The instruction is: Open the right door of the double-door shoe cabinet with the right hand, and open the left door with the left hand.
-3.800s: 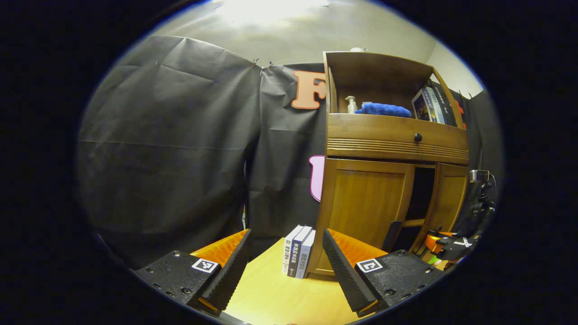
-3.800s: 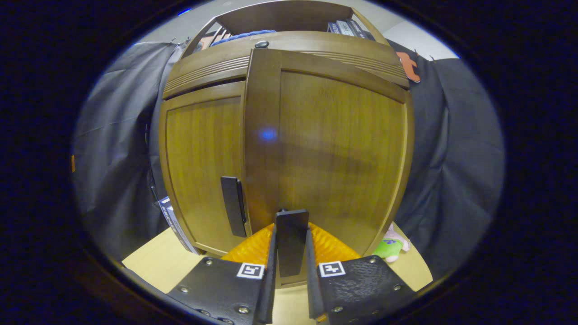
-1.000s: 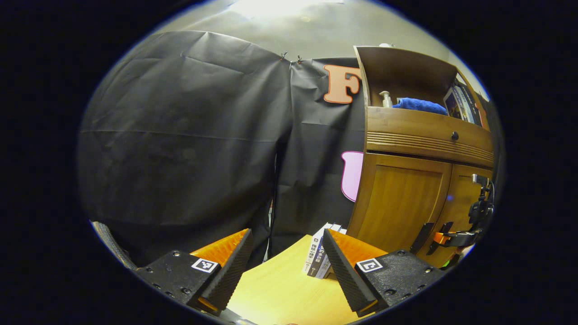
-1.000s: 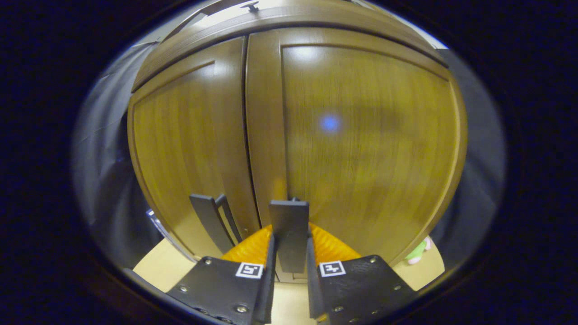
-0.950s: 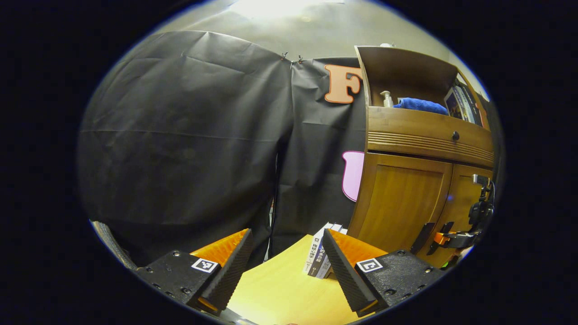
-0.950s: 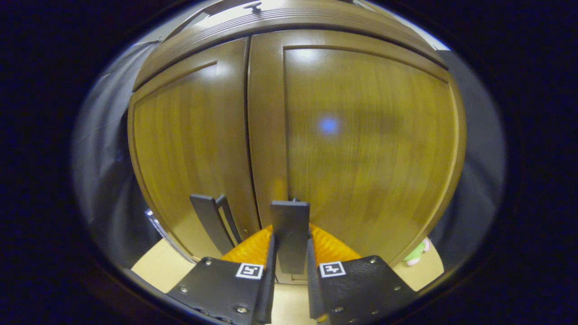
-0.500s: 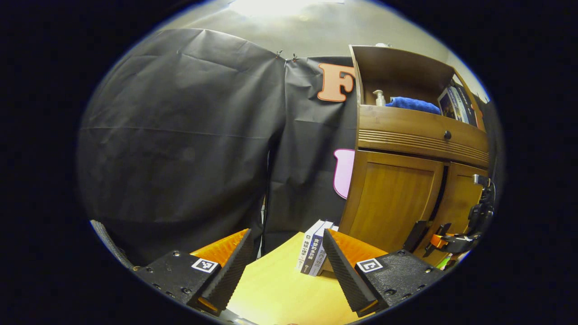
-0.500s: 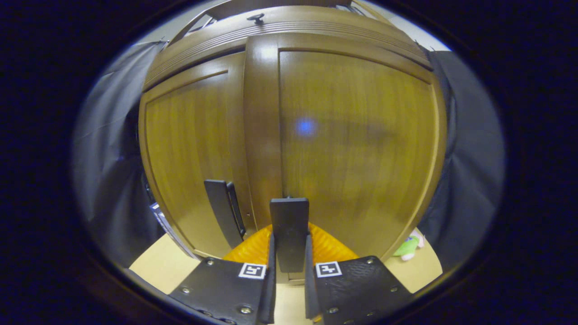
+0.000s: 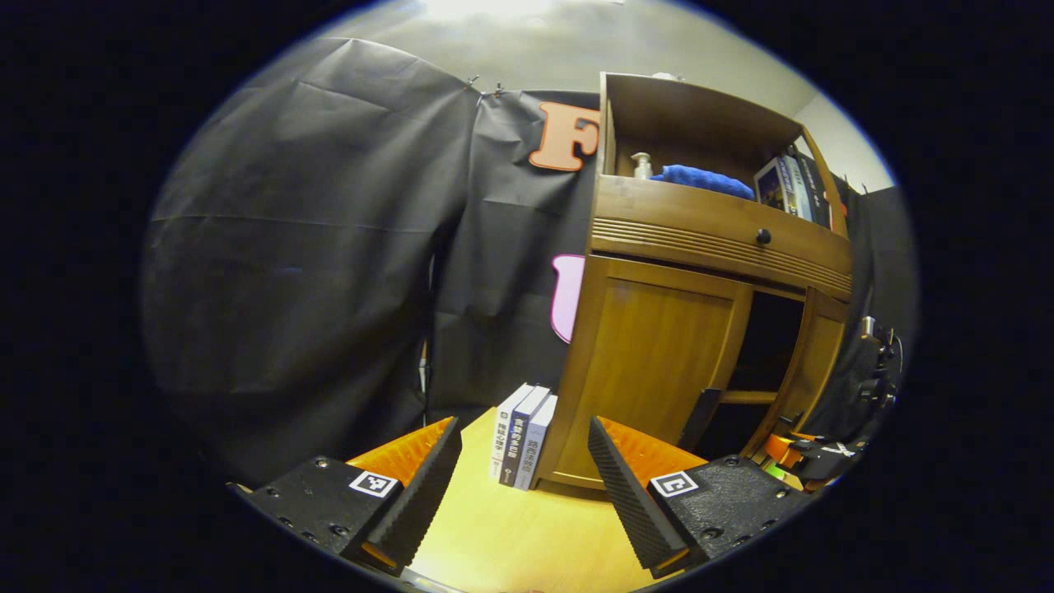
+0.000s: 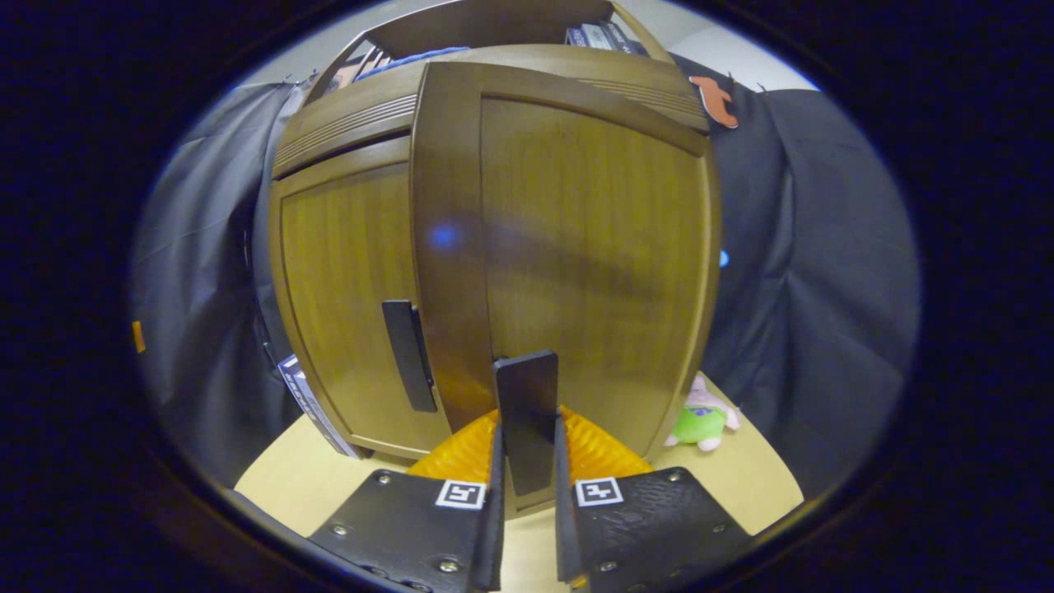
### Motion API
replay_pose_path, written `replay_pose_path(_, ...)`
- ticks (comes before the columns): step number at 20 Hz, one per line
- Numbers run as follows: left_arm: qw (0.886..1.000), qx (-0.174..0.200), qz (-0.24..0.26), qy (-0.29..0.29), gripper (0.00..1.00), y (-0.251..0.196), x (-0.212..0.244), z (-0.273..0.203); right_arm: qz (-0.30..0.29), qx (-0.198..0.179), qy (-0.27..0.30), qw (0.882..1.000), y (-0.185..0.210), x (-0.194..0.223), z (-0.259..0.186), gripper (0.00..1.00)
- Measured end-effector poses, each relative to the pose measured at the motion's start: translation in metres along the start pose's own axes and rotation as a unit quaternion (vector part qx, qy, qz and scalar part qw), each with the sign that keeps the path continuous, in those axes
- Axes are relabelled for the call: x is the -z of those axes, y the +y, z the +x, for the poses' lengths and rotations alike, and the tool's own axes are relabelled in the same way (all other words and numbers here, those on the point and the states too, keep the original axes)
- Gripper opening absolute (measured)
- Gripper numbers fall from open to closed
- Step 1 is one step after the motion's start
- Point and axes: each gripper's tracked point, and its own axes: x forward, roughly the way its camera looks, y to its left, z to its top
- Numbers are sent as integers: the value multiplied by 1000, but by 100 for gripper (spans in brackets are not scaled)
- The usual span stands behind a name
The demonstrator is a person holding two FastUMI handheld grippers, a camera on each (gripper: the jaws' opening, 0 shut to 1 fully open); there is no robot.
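Shoe cabinet (image 9: 659, 362), standing on the tabletop (image 9: 527, 535) at about 1 o'clock in the left gripper view. Nearest, the left gripper (image 9: 523, 482) hangs above the bare tabletop with its fingers spread wide and nothing between them. Just past them, three upright books (image 9: 521, 445) lean against the cabinet's left side, at 12 o'clock. The left door (image 9: 655, 371) lies flat and closed, its dark handle (image 9: 698, 416) at its right edge. The right door (image 9: 811, 362) stands swung outward, a dark gap opening between the two doors. At 3 o'clock the right gripper (image 9: 811, 451) sits at that door's lower edge.

In the right gripper view, the right gripper (image 10: 527, 461) has its fingers closed on the right door's handle (image 10: 527, 416) at 6 o'clock. The right door (image 10: 576, 247) juts forward of the left door (image 10: 346, 288). A small plush toy (image 10: 700, 420) lies on the tabletop at 4 o'clock, beside the door's far edge. Farthest, an open shelf holds a pump bottle (image 9: 641, 165), a blue cloth (image 9: 700, 177) and more books (image 9: 790, 185).
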Motion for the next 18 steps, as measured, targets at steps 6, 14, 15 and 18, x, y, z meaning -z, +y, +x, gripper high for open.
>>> replay_pose_path(6,996,82,3,26,94,-49,16,4,2,49,-3,999,-7,-5,-2,25)
replay_pose_path(14,985,164,11,45,96,-102,29,-1,13,83,12,996,-13,-7,-3,25)
replay_pose_path(15,985,168,9,45,96,-104,30,0,7,91,10,996,-14,-9,-4,25)
replay_pose_path(18,984,171,10,46,95,-106,30,1,5,100,3,995,-14,-15,-8,25)
